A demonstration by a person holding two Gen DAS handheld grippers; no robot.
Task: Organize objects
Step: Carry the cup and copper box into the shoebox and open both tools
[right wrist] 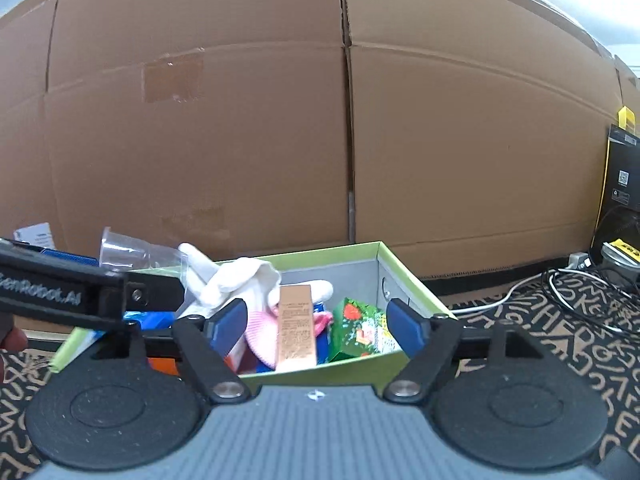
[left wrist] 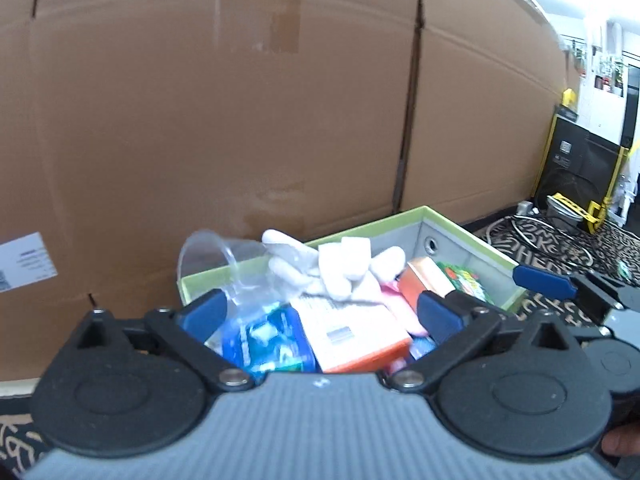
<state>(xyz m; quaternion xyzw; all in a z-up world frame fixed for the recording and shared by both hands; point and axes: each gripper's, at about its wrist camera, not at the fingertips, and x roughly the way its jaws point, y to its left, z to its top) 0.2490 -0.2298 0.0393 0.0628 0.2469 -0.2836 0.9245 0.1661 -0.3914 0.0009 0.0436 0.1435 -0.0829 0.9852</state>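
A green-rimmed box point(left wrist: 472, 236) point(right wrist: 412, 276) sits on a patterned rug and is full of items: a white glove point(left wrist: 332, 268) point(right wrist: 236, 280), a clear plastic cup point(left wrist: 208, 252) point(right wrist: 124, 248), a blue pack point(left wrist: 268, 340), an orange and white carton point(left wrist: 352, 336), a pink item point(right wrist: 260, 332), a tan carton point(right wrist: 296, 328) and a green carton point(left wrist: 464, 280) point(right wrist: 360, 328). My left gripper point(left wrist: 320, 312) is open and empty, low over the box's left part. My right gripper point(right wrist: 316, 320) is open and empty at the box's near wall.
A large cardboard box point(left wrist: 240, 120) point(right wrist: 320, 120) stands right behind the green-rimmed box. The patterned rug point(right wrist: 560, 340) carries cables point(right wrist: 580, 292) at the right. A black and yellow box point(left wrist: 576, 160) point(right wrist: 620, 176) stands at the far right.
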